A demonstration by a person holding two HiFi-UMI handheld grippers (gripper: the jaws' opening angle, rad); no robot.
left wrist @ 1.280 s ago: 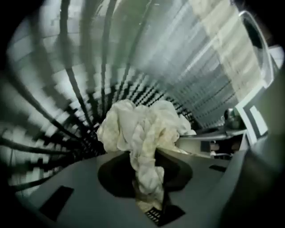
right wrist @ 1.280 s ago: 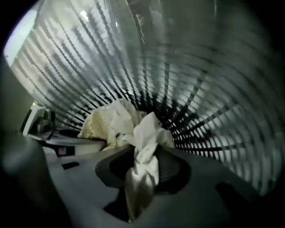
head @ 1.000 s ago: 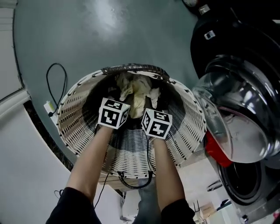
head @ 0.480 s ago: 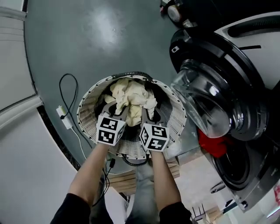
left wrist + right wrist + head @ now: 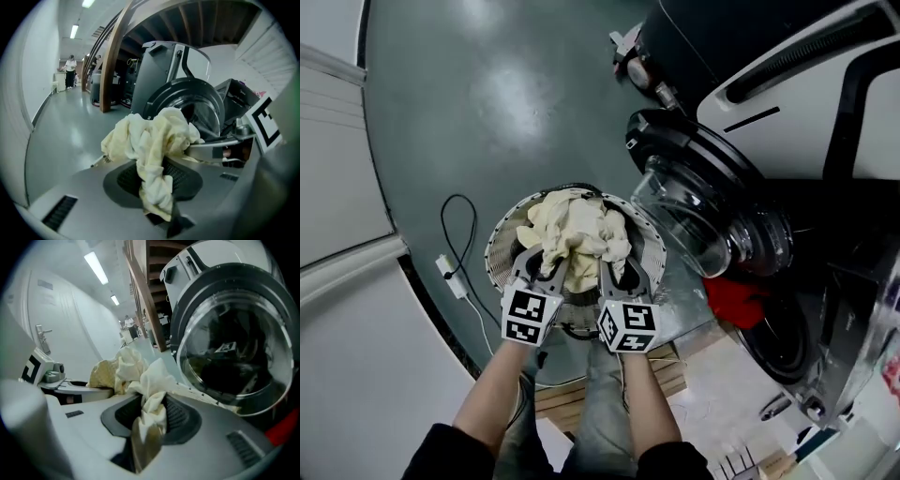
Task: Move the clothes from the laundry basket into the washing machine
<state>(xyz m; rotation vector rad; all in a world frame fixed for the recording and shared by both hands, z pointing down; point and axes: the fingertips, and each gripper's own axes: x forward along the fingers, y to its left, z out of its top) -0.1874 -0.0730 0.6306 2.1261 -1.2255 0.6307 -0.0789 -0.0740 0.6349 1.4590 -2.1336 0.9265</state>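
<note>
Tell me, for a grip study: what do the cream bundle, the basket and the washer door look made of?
Cream bundle: soft matte fabric, likely cotton; it crumples and drapes in folds.
Basket: pale wicker or plastic weave, cannot tell which; slatted, see-through wall.
Washer door: clear domed glass or plastic in a dark glossy ring; reflections show.
</note>
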